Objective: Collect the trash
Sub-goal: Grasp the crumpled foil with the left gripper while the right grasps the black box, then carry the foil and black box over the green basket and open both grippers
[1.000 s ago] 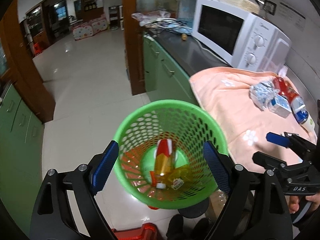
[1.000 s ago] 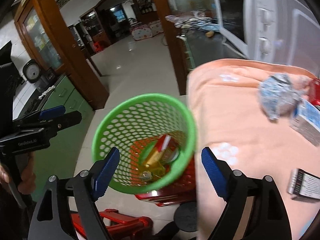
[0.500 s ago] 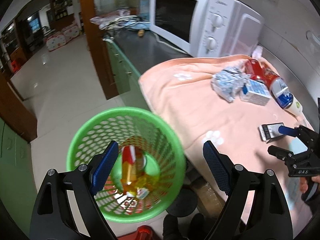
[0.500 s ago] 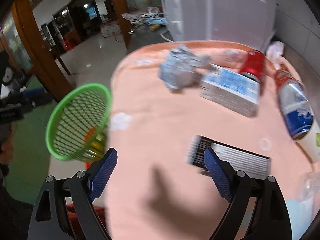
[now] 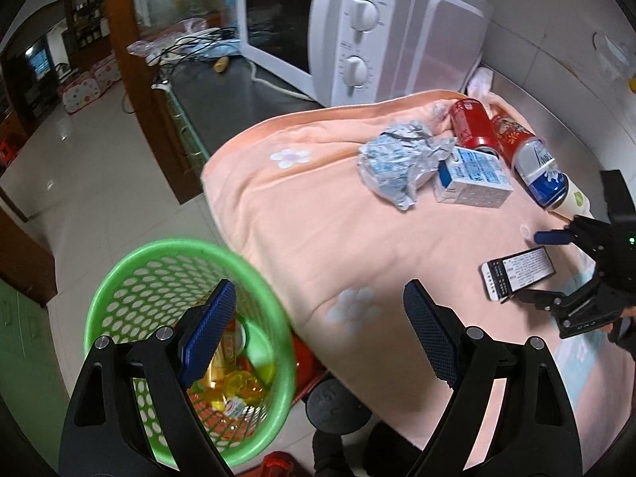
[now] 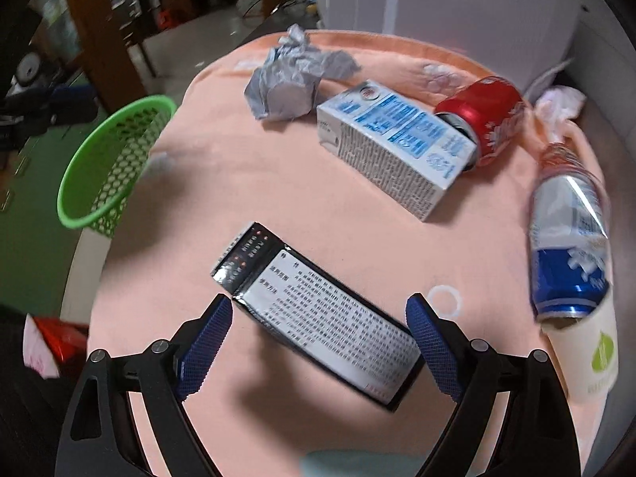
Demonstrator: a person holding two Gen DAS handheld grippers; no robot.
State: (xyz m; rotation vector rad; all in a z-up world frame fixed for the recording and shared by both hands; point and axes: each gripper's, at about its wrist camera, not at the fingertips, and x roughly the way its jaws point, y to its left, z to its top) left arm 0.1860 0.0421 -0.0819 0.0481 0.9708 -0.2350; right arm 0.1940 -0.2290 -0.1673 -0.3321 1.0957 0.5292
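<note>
My right gripper (image 6: 320, 338) over the flat black-and-white printed carton (image 6: 318, 328), jaws wide, just been opening, pads not touching it.

Carton lies flat on the peach flowered cloth (image 6: 246, 183); long axis diagonal, black end twd the green perforated plastic basket (image 6: 105, 167), other end near my right pad. Left gripper (image 5: 318, 332) spread wide w/ nothing in it, at cloth edge by basket.

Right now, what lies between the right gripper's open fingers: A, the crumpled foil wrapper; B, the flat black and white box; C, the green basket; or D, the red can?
B: in the right wrist view the right gripper stands open around the flat black and white box on the peach cloth, and its pads do not press on the box.
</note>
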